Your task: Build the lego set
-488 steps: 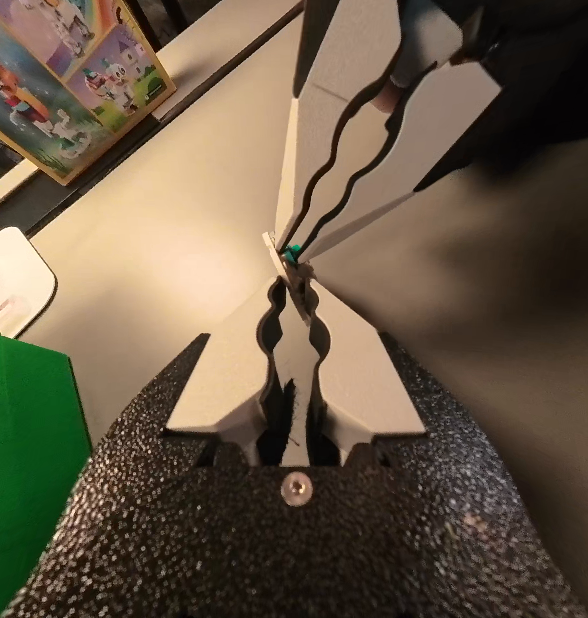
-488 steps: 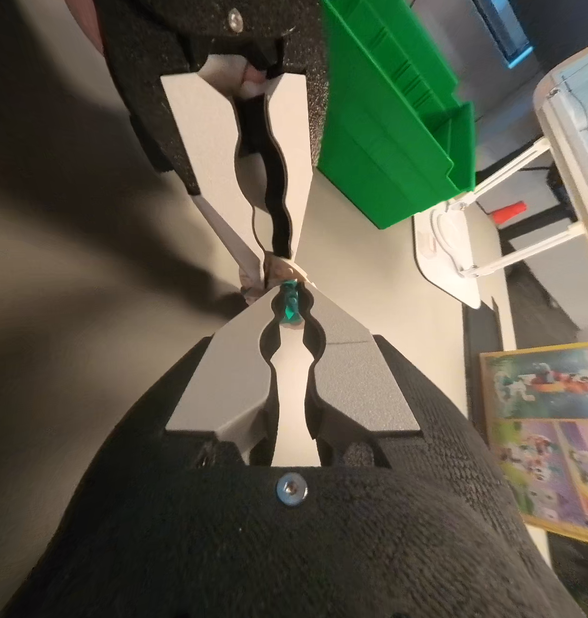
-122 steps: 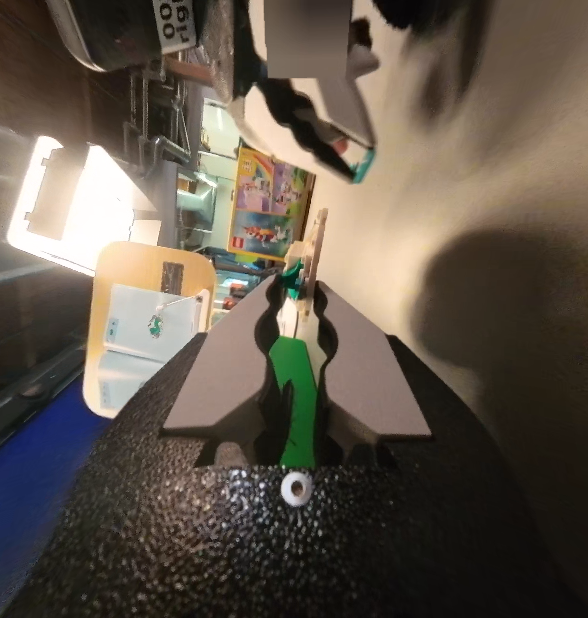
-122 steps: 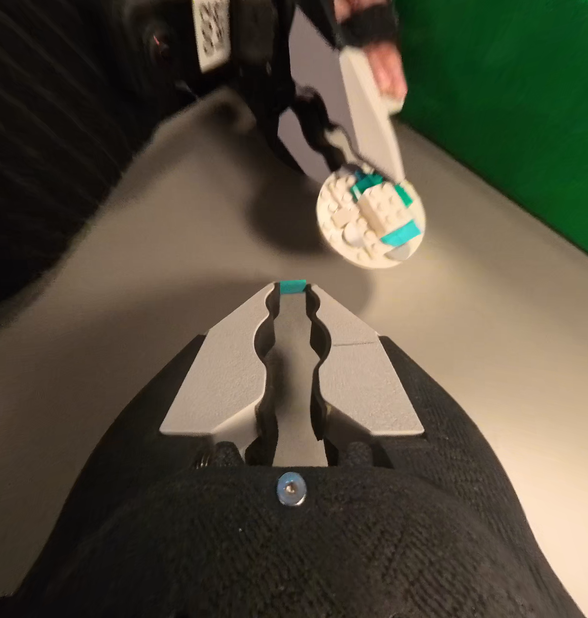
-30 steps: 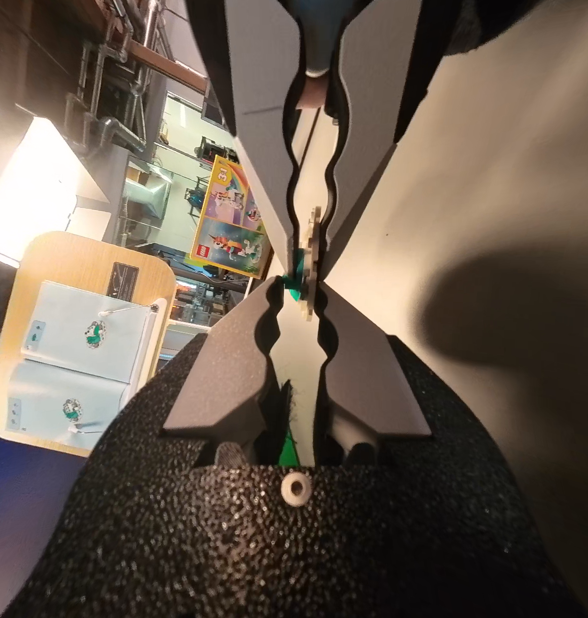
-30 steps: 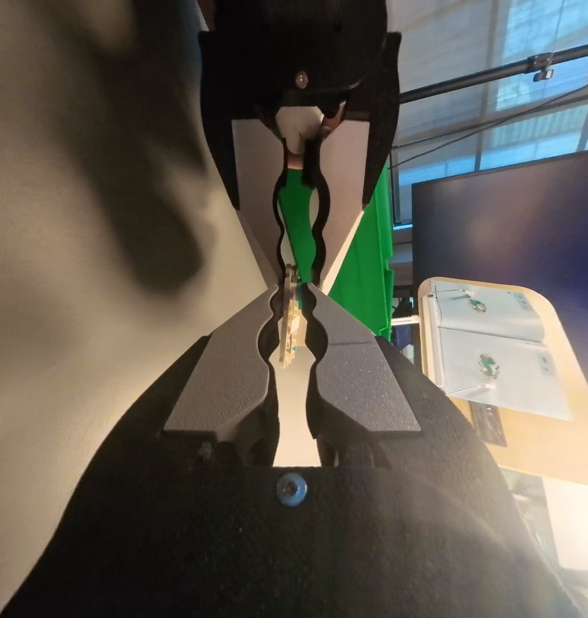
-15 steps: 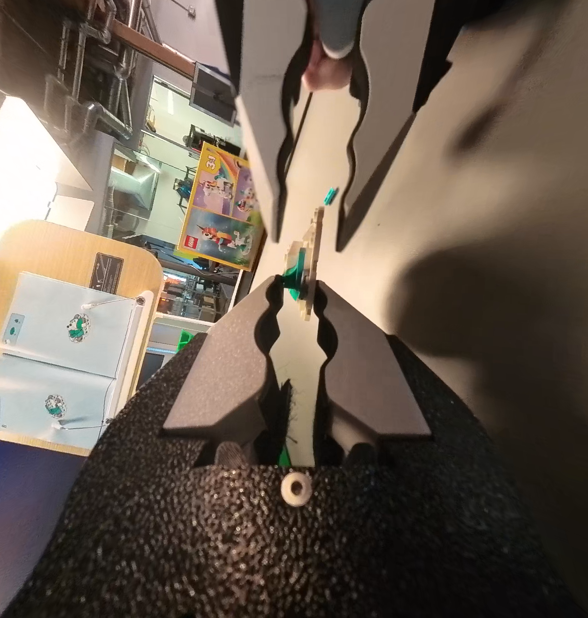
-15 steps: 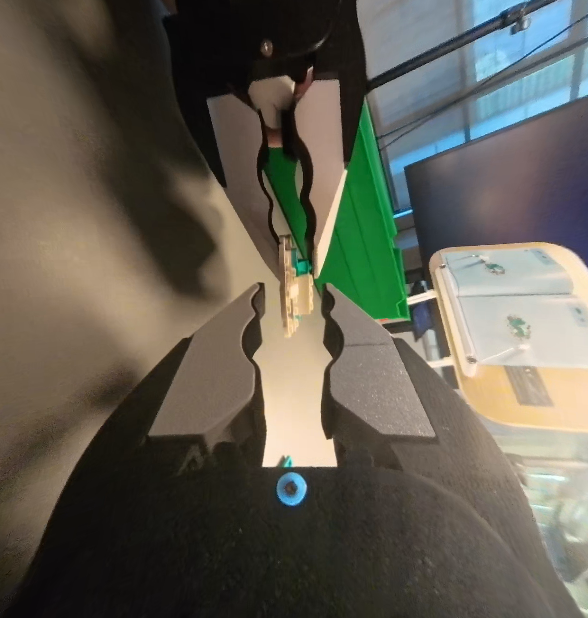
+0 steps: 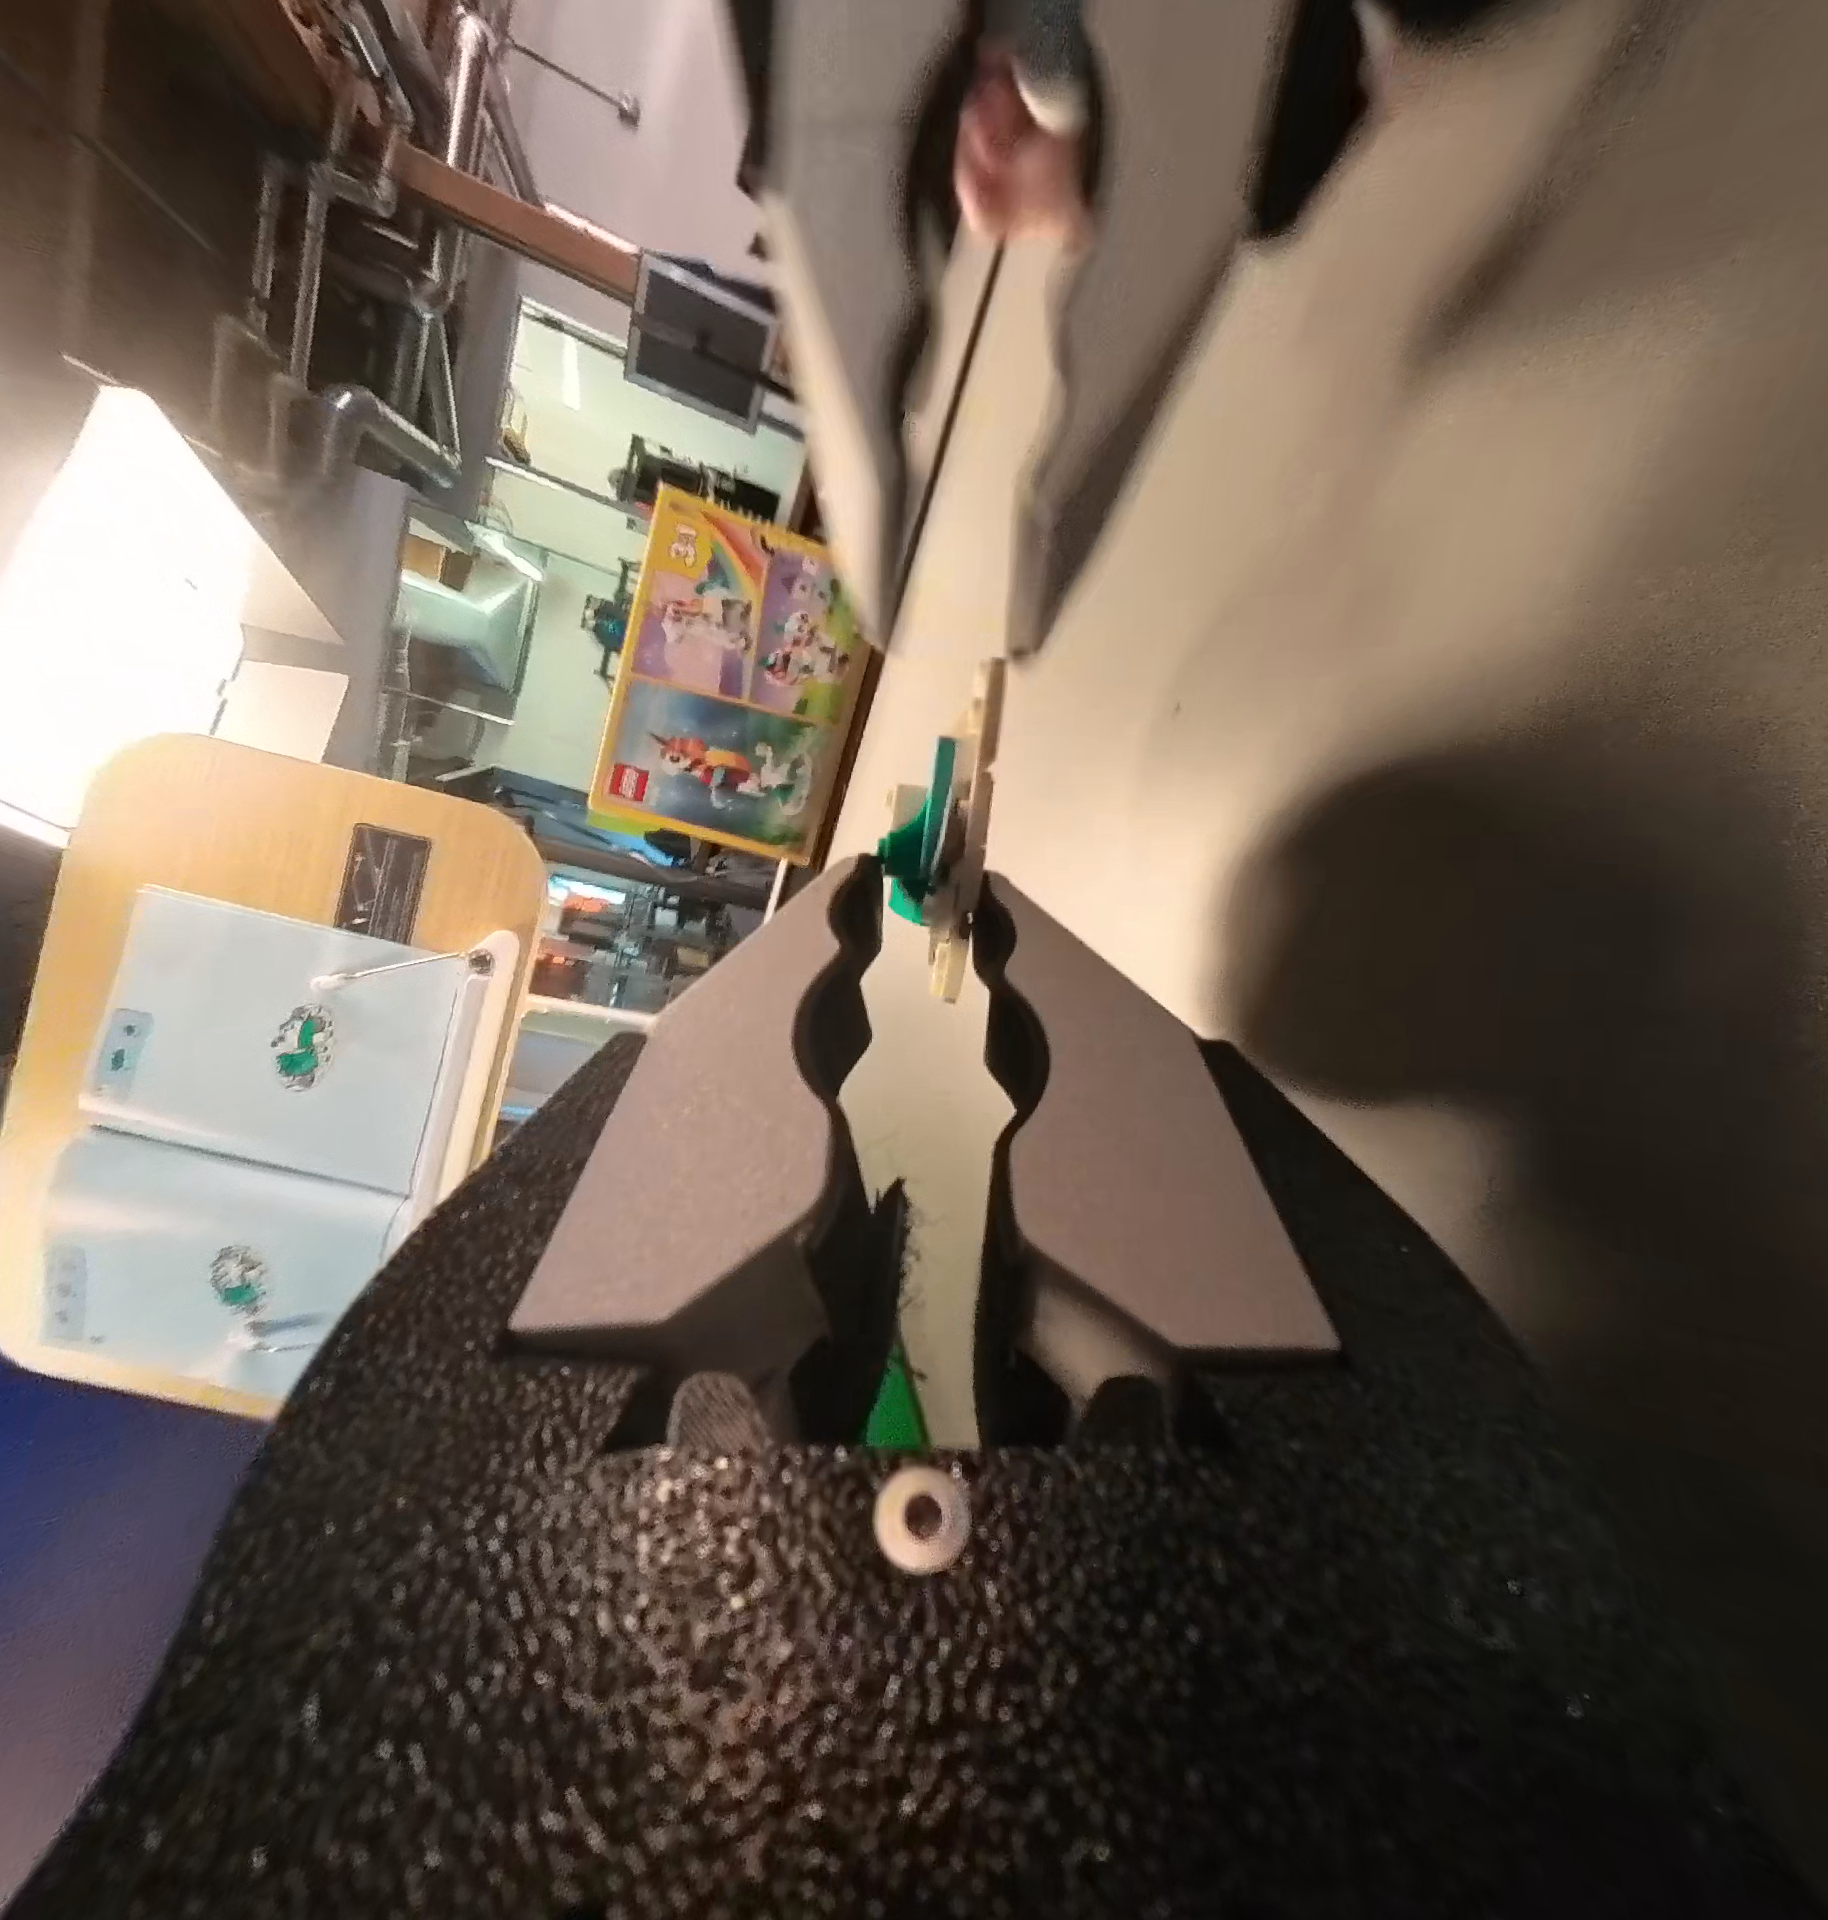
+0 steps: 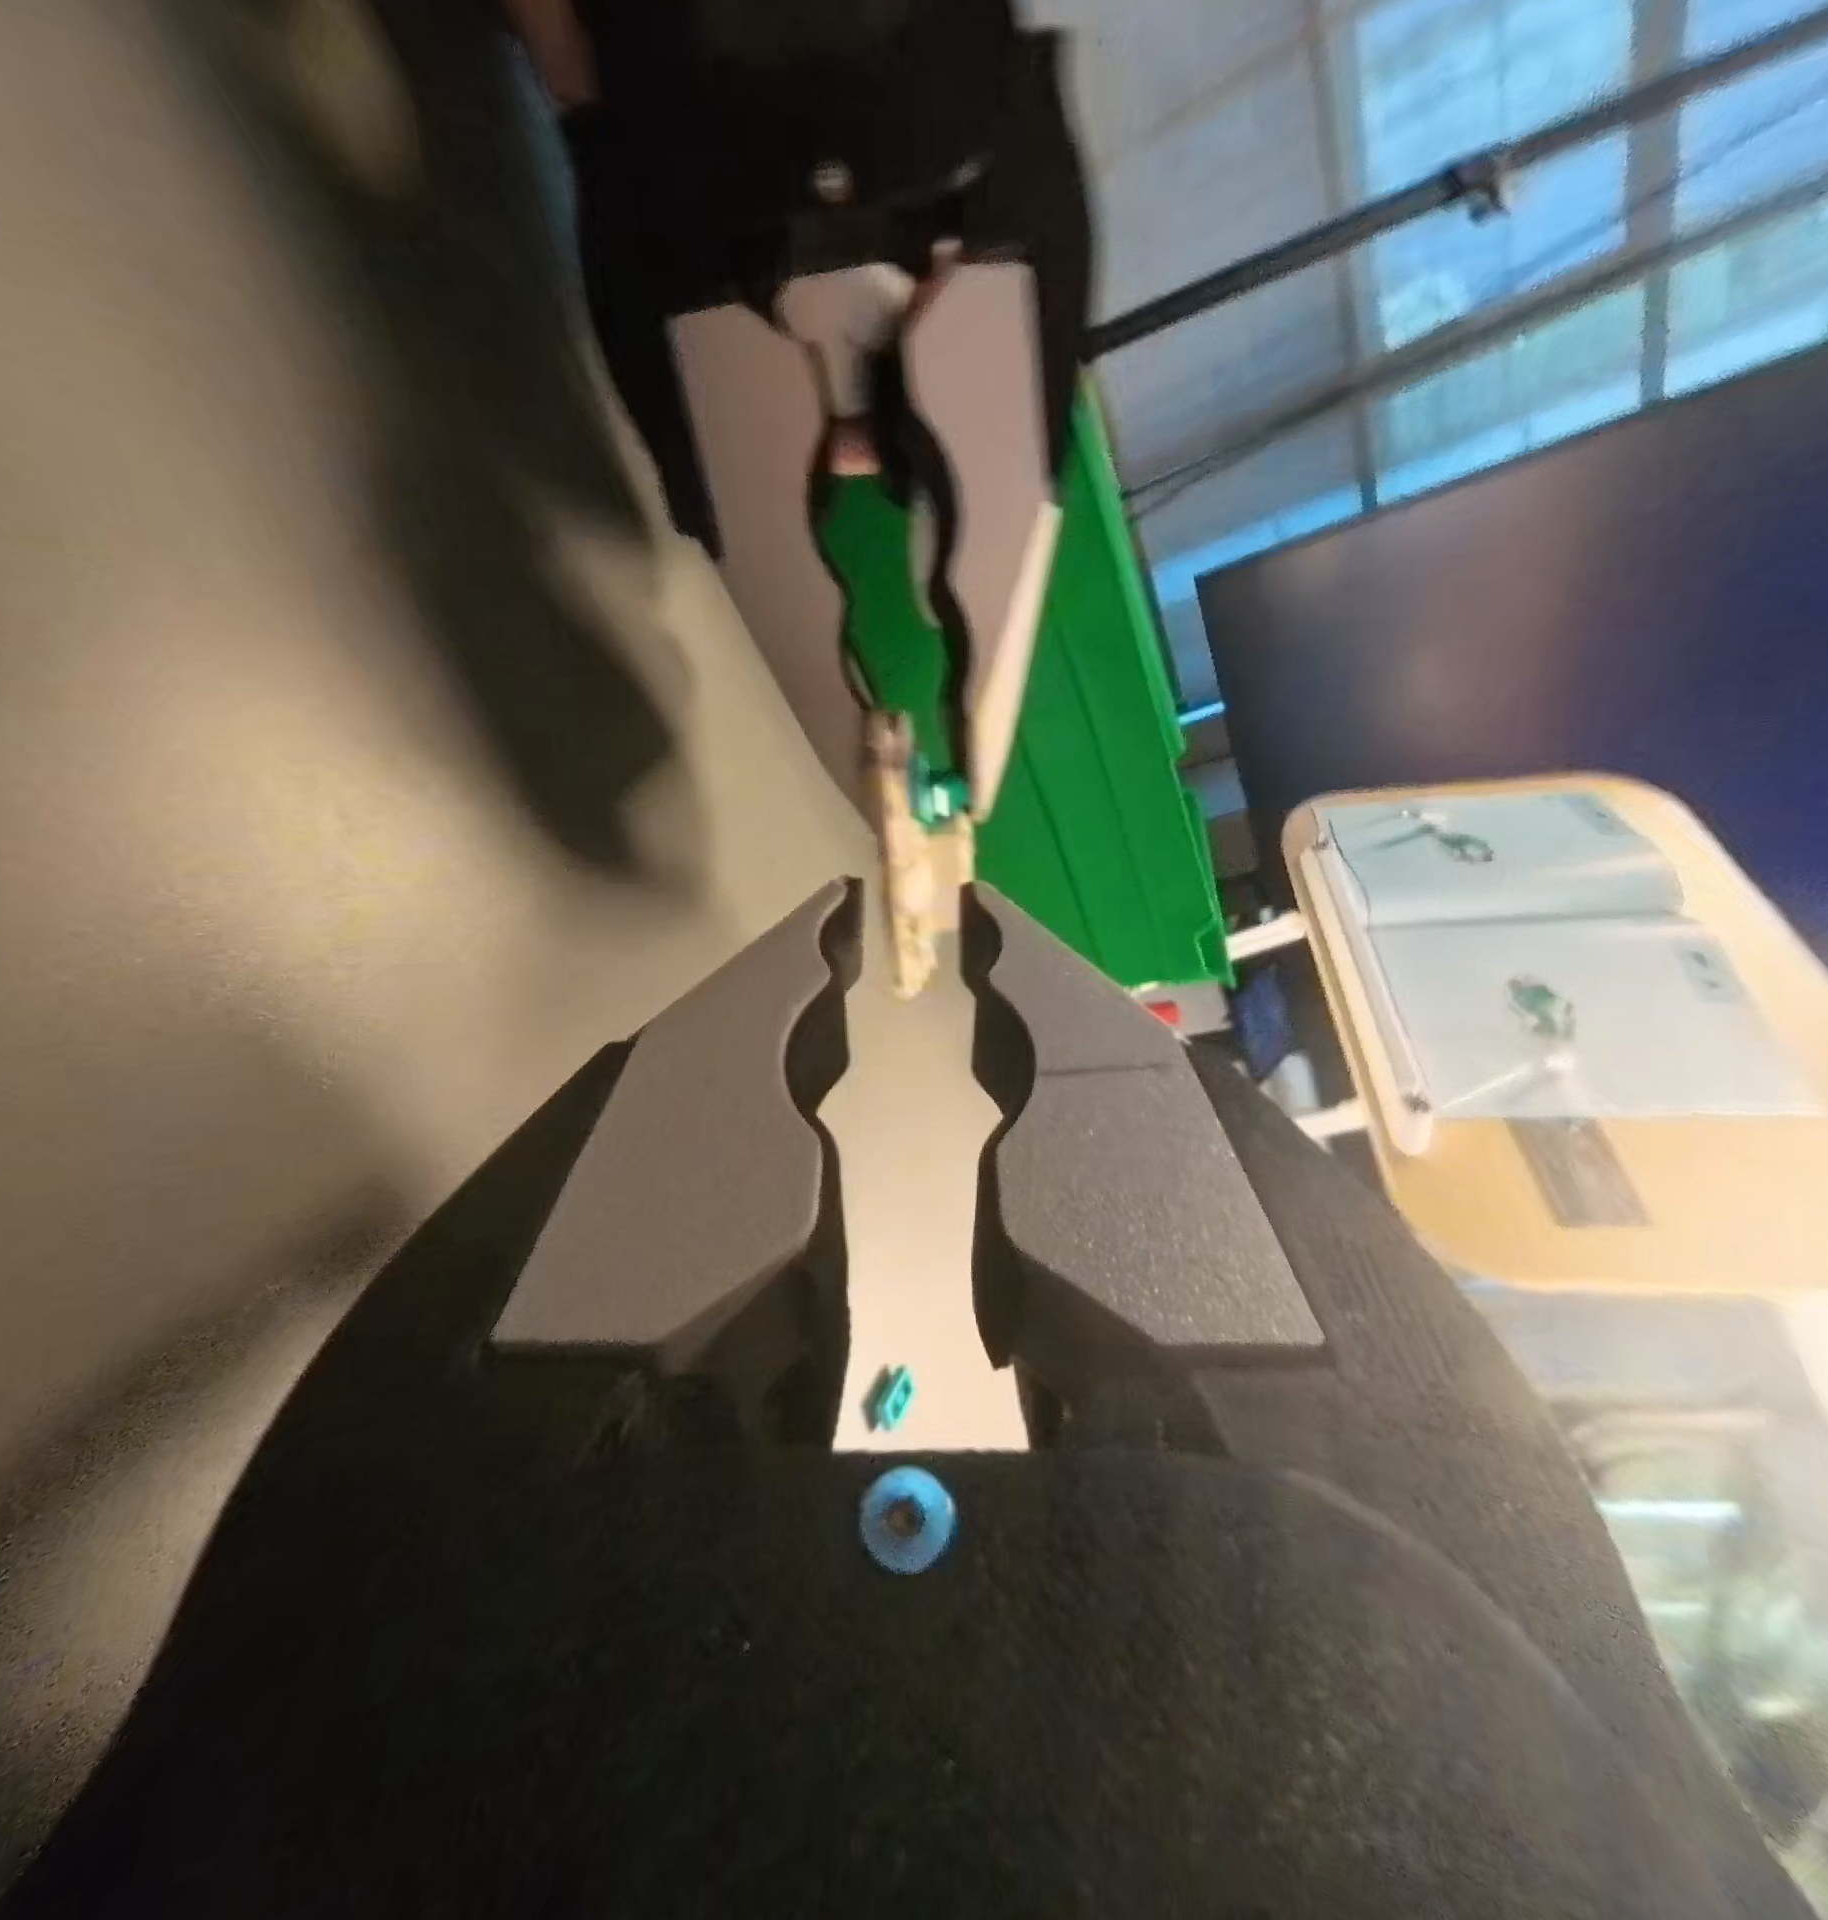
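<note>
My left gripper is shut on a round white lego assembly with teal pieces, held edge-on above the table. My right gripper shows blurred at the top of the left wrist view, jaws apart. In the right wrist view my right gripper is open, its tips on either side of the near edge of the assembly without gripping it. My left gripper holds the assembly from the far side. A small loose teal piece lies on the table, seen between my right fingers.
A green bin stands behind the left gripper. An instruction booklet on a wooden stand also shows in the right wrist view. The lego box stands at the far table edge. A dark monitor is behind. My two grippers' fingertips are within a few centimetres of each other.
My right gripper, shut on the assembly a second ago, has opened and drawn back from it. A small teal piece now lies on the table. My left gripper still holds the assembly.
</note>
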Available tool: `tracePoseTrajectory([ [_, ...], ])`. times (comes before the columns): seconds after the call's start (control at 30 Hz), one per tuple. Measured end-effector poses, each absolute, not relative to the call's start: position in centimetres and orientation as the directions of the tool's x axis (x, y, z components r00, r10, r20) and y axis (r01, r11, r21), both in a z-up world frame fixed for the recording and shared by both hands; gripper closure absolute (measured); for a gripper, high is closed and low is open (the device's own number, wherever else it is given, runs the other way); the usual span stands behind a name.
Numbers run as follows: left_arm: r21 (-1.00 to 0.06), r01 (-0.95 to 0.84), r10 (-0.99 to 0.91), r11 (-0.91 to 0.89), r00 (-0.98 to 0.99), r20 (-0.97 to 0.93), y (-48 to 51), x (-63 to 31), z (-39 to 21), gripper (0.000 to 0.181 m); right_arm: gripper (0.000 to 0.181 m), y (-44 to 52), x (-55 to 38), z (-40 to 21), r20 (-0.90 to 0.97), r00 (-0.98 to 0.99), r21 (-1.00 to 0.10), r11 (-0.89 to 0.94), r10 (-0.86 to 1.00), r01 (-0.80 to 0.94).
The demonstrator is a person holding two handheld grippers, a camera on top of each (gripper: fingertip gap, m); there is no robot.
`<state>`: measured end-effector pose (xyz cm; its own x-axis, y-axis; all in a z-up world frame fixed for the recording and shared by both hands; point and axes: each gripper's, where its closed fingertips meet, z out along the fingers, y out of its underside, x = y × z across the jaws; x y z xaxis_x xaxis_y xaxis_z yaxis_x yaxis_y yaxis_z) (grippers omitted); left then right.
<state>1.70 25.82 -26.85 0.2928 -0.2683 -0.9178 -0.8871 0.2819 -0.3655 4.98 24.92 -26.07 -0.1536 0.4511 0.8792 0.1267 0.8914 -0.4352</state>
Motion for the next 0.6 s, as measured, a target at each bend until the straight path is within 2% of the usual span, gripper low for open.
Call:
tracePoseTrajectory([
  [0.1, -0.311, -0.913, -0.231, 0.264, 0.253, -0.939, 26.1, 1.1, -26.9, 0.167, 0.156, 30.1, 6.4, -25.7, 0.682, -0.075, -0.686, 0.671, 0.728, 0.282],
  [0.17, -0.294, -0.921, -0.223, 0.255, 0.24, -0.945, 26.2, 1.0, -27.1, 0.167, 0.155, 33.6, 7.6, -27.0, 0.449, -0.007, -0.811, 0.411, 0.893, 0.416],
  [0.2, -0.287, -0.925, -0.215, 0.248, 0.236, -0.948, 26.3, 0.9, -27.0, 0.167, 0.155, 34.9, 8.2, -27.9, 0.325, 0.04, -0.84, 0.269, 0.945, 0.471],
  [0.27, -0.276, -0.931, -0.204, 0.24, 0.229, -0.952, 26.5, 0.7, -27.0, 0.167, 0.154, 36.1, 8.9, -29.6, 0.133, 0.109, -0.836, 0.053, 0.985, 0.546],
  [0.33, -0.274, -0.932, -0.204, 0.238, 0.228, -0.952, 26.5, 0.7, -27.1, 0.167, 0.156, 36.2, 9.0, -30.8, 0.053, 0.136, -0.808, -0.037, 0.989, 0.588],
  [0.6, -0.259, -0.934, -0.203, 0.247, 0.212, -0.956, 26.3, 0.8, -27.1, 0.167, 0.175, 36.8, 8.8, -32.0, 0.122, 0.199, -0.754, -0.04, 0.972, 0.655],
])
